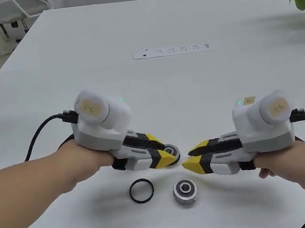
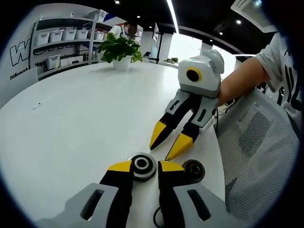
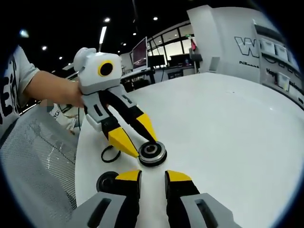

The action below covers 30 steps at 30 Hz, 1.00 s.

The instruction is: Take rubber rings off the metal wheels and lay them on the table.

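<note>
Grip check: your left gripper point(image 1: 162, 151) is closed onto a metal wheel point(image 1: 172, 154) at its yellow tips. It holds the wheel low at the white table point(image 1: 193, 87); whether the wheel touches the surface, you cannot tell. The wheel's rim looks dark, so its rubber is probably not yet off. Clamped this way, the wheel is braced so the other tool can work at that rim.

Your right gripper point(image 1: 187, 160) points in from the opposite side with its jaws parted a little and nothing between them. Its tips are just beside the held wheel, likely lining up to catch the rubber's edge.

Nearer you, a loose rubber ring point(image 1: 141, 191) lies flat on the table. A bare wheel point(image 1: 184, 191) stands close by, not touching it. Judgement: one wheel done, the second in hand.
</note>
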Available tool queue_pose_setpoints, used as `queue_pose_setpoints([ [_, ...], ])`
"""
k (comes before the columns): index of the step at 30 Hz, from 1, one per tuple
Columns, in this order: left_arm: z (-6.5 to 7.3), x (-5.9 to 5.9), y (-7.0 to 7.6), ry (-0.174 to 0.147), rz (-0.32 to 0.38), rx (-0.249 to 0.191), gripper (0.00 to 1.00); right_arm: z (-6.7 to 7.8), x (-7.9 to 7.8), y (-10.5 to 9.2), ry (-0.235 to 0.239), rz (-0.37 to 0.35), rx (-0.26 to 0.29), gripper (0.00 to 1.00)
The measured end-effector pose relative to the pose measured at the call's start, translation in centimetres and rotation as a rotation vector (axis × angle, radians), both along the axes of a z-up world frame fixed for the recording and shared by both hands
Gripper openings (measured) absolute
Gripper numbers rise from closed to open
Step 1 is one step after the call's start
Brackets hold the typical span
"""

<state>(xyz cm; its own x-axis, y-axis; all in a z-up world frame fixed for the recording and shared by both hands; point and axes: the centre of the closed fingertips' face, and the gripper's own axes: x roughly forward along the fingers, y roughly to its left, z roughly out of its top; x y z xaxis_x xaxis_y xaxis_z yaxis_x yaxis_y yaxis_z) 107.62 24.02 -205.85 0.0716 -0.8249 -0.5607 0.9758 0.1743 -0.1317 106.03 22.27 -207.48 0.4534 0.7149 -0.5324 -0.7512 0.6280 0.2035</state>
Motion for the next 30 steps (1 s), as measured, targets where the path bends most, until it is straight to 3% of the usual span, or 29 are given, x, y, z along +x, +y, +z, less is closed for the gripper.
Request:
queue_pose_setpoints([
  [3,0.0,-0.2,0.0,-0.054,-0.016,0.015,0.13,0.0,0.0,0.1,0.000,0.003,0.000,0.17],
  [10,-0.1,0.1,0.0,-0.137,-0.032,0.035,0.09,0.0,0.2,0.5,-0.002,0.005,0.001,0.18],
  [13,-0.2,0.2,0.1,-0.133,-0.024,0.026,0.08,0.1,0.2,0.7,-0.007,0.008,0.002,0.17],
  [18,-0.2,0.3,-0.2,-0.163,-0.021,0.032,0.07,0.1,0.4,1.1,-0.017,0.011,-0.009,0.18],
  [30,-0.3,0.4,0.0,-0.160,0.004,0.030,0.07,-0.1,1.3,2.1,-0.048,0.013,-0.026,0.23],
])
